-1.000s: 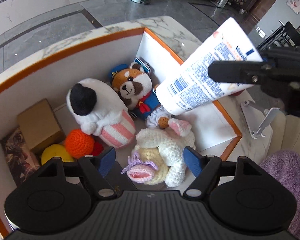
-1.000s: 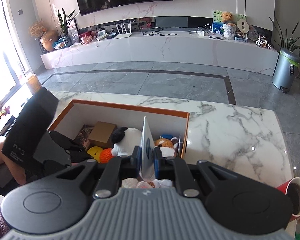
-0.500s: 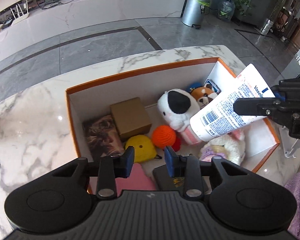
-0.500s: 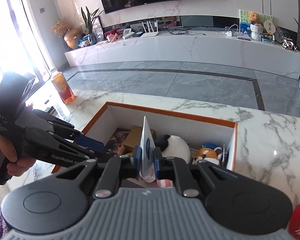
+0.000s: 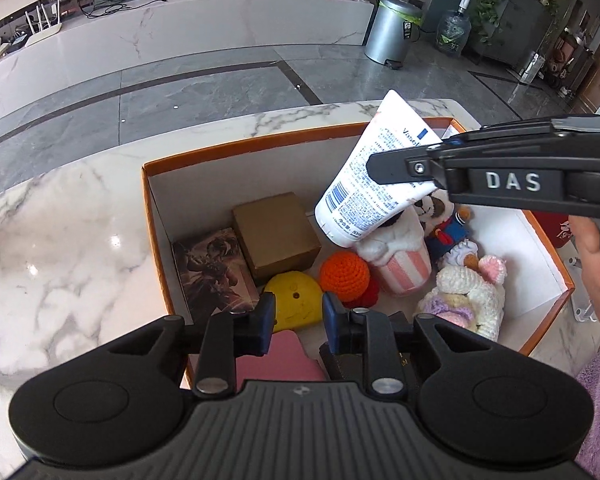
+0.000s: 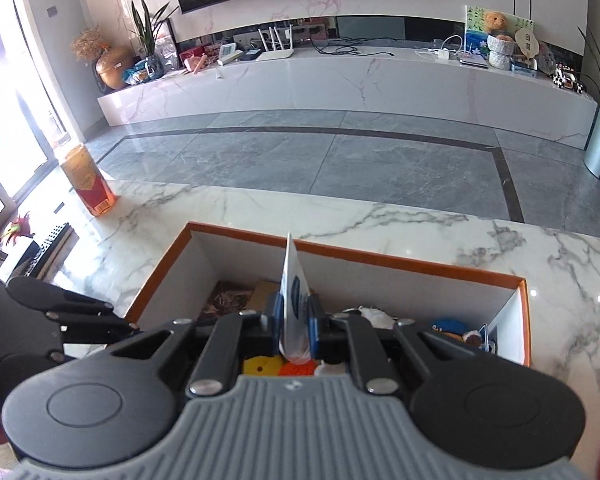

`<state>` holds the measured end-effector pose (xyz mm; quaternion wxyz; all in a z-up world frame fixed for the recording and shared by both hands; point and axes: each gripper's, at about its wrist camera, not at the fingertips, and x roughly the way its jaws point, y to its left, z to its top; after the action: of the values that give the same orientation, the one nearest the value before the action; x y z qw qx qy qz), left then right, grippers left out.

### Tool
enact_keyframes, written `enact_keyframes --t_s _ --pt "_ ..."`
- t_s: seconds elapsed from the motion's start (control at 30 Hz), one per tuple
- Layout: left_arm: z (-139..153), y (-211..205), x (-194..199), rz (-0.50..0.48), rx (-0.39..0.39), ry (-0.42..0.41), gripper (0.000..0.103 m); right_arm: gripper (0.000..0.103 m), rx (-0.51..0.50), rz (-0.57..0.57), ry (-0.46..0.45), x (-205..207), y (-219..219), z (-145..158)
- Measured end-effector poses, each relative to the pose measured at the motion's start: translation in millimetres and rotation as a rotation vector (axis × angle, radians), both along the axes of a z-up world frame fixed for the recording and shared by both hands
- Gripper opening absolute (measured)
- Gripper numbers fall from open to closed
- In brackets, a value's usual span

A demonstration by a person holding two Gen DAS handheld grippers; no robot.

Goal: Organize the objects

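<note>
Hanging cap-down over the box (image 5: 152, 216), the tube (image 5: 374, 184) is pinched at its flat end by the right gripper (image 6: 295, 322). Dropped here, it could topple onto the plush (image 5: 400, 252). The left gripper (image 5: 298, 318) hovers slightly parted, holding nothing.

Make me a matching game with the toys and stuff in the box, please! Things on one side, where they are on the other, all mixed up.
Things:
1. white lotion tube
2. brown cardboard box
3. orange crocheted ball
4. dark picture book

Places:
A. against the left wall of the orange-rimmed box
B. held in the right gripper, above the toys
C. just right of the yellow toy
D. between the book and the striped plush

Pairs: 1-B, 2-D, 3-C, 4-A
</note>
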<state>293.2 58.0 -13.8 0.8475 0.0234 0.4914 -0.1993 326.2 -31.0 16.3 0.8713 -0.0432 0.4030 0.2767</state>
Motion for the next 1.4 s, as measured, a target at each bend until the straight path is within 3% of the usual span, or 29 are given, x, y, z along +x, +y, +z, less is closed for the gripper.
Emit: enact_keyframes --t_s 0.17,0.43,0.87,0.9,0.97,1.2,1.4 --pt "-3 0 0 -0.007 -0.008 -0.007 0.03 0.013 -0.075 -0.058 -0.017 7 6 -9" --pt "-6 0 1 -0.004 -0.022 -0.005 0.03 0.013 -0.131 -0.051 -0.036 11 22 -28" --pt "-9 -3 -1 0.019 -0.001 0.0 0.03 0.015 -0.109 -0.054 0.0 22 26 -55" --pt "-8 -3 -2 0.025 0.005 0.0 0.03 0.015 -0.099 -0.054 -0.001 22 25 -54" --pt "-7 -4 -4 0.037 0.013 -0.001 0.03 0.027 -0.088 -0.053 -0.007 19 23 -49" --pt "14 -9 -25 0.06 0.024 -0.051 0.03 0.035 -0.05 -0.036 -0.041 -5 6 -15" --pt "51 -18 -55 0.08 0.042 -0.172 0.032 0.047 -0.022 -0.042 -0.047 -40 -23 28"
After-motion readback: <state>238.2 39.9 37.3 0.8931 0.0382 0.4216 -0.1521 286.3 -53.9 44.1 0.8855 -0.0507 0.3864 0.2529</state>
